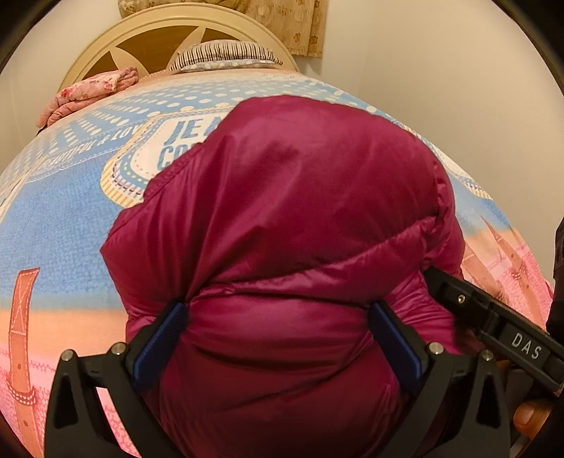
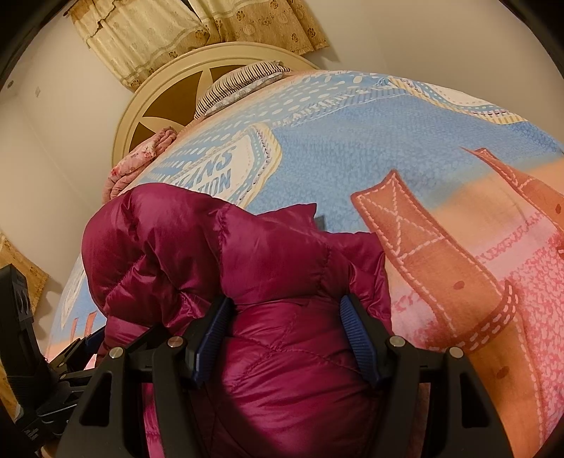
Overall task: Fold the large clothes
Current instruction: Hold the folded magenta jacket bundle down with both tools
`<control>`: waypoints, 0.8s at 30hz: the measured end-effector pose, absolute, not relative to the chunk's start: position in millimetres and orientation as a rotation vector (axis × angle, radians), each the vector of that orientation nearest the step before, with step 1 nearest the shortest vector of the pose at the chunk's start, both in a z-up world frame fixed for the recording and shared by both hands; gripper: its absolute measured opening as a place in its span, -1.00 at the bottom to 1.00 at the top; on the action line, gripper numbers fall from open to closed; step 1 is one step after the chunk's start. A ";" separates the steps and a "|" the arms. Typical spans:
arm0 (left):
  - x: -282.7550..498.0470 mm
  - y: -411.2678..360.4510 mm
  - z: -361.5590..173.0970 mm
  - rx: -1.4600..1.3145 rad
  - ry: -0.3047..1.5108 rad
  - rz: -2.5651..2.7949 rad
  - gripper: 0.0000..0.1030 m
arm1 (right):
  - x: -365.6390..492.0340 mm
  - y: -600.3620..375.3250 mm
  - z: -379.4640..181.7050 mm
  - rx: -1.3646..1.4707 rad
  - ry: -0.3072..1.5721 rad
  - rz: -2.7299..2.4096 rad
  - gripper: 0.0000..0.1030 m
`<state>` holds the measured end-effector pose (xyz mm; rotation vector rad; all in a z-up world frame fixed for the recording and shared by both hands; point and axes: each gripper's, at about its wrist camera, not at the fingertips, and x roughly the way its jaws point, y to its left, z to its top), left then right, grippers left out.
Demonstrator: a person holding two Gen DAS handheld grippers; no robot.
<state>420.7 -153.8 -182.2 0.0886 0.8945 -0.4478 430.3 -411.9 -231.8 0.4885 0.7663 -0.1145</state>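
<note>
Mid-fold. Magenta puffer jacket bunched on the bed. Left gripper and right gripper each clamp a thick wad of it. Next, probably: carry the near edge over, lay flat, release.

Magenta jacket on a printed bedspread

The bedspread is blue, orange and pink with white dots and brown stitched straps; pillow striped dark and white; folded blanket pink floral; curtain beige, flower-patterned; headboard cream.
</note>
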 end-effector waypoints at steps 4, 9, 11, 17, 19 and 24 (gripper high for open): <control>421.4 -154.4 -182.3 0.087 0.895 -0.449 1.00 | 430.7 -411.7 -232.0 0.488 0.767 -0.115 0.29; 421.9 -154.3 -182.3 0.088 0.896 -0.449 1.00 | 431.0 -411.1 -232.4 0.488 0.766 -0.115 0.29; 422.0 -154.0 -182.3 0.088 0.896 -0.449 1.00 | 430.8 -411.6 -232.5 0.490 0.765 -0.114 0.29; 422.1 -153.9 -182.5 0.089 0.897 -0.449 1.00 | 431.3 -411.1 -232.3 0.488 0.767 -0.116 0.29; 421.8 -153.3 -182.6 0.090 0.896 -0.449 1.00 | 430.9 -411.7 -232.5 0.487 0.767 -0.116 0.29; 421.9 -153.4 -182.7 0.091 0.896 -0.449 1.00 | 431.1 -411.7 -233.0 0.489 0.767 -0.115 0.30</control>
